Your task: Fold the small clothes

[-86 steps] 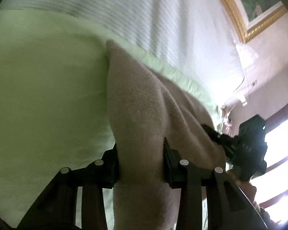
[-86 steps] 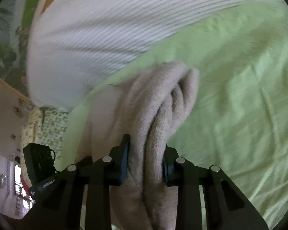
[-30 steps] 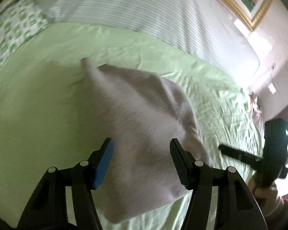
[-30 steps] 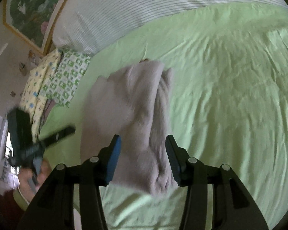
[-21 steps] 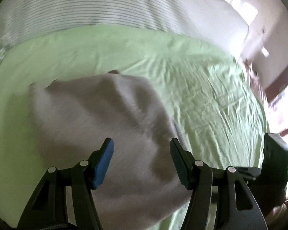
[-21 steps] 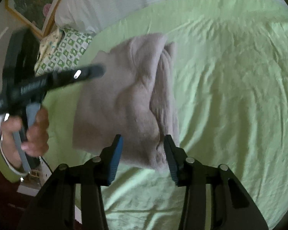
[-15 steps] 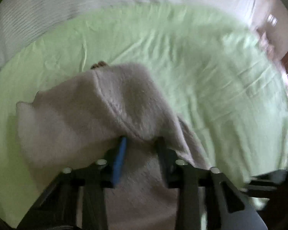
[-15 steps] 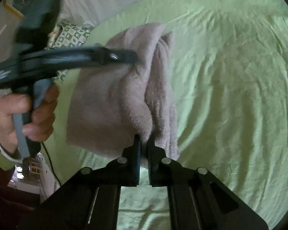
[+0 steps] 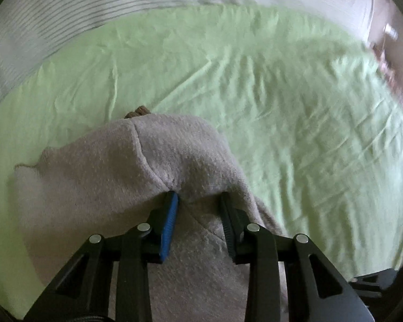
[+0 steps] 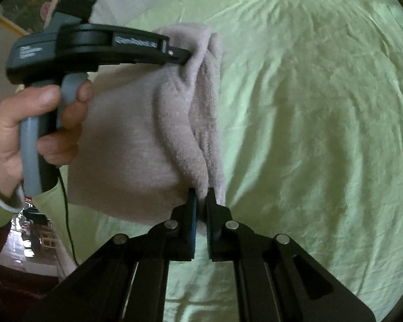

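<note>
A beige fleece garment [image 9: 115,177] lies folded on the green bedsheet [image 9: 282,102]. My left gripper [image 9: 200,200] is shut on a bunched fold of it at its far right edge; the garment bulges over the fingertips. In the right wrist view the left gripper [image 10: 186,56] pinches the garment's [image 10: 137,139] far end, held by a hand [image 10: 21,123]. My right gripper [image 10: 200,196] is shut on the garment's thick near edge, jaws almost together with fleece between them.
A white striped pillow or duvet [image 9: 67,18] runs along the far side of the bed. A framed picture [image 10: 27,5] hangs on the wall at upper left. The green sheet [image 10: 322,120] stretches wide to the right of the garment.
Both grippers were open above the lying garment a second ago. Both have since come down and shut on it, the left at the far end, the right at the near edge.
</note>
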Motion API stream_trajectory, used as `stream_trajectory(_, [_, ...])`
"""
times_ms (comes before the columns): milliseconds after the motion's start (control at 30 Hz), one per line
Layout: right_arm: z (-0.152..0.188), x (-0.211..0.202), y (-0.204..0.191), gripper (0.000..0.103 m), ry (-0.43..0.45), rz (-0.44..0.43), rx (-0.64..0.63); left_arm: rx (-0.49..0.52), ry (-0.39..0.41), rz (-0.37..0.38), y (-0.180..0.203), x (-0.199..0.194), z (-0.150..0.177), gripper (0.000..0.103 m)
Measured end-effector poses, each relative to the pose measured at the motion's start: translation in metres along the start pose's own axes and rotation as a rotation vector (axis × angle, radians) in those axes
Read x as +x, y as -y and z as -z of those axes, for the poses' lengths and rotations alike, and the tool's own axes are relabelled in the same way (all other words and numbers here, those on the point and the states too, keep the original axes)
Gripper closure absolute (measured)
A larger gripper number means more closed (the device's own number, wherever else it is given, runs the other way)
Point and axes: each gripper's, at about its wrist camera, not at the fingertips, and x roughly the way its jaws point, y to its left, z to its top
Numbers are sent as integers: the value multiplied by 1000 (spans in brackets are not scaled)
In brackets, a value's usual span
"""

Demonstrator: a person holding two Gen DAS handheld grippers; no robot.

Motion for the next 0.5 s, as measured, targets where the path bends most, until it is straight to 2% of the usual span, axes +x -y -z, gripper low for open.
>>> stream_trajectory(100, [-3, -7, -4, 94, -3, -4, -6, -74, 38, 78, -19, -21, 9, 68])
stream_trajectory(133, [-5, -11, -5, 94, 2, -8, -8, -94, 51, 84, -25, -28, 13, 64])
stream_trajectory(267, [-4, -27, -7, 94, 34, -8, 1, -221, 108, 140, -59, -61, 43, 57])
stream_trajectory(500, [0, -43, -14, 94, 78, -7, -1, -359, 159, 150, -98, -104, 118, 52])
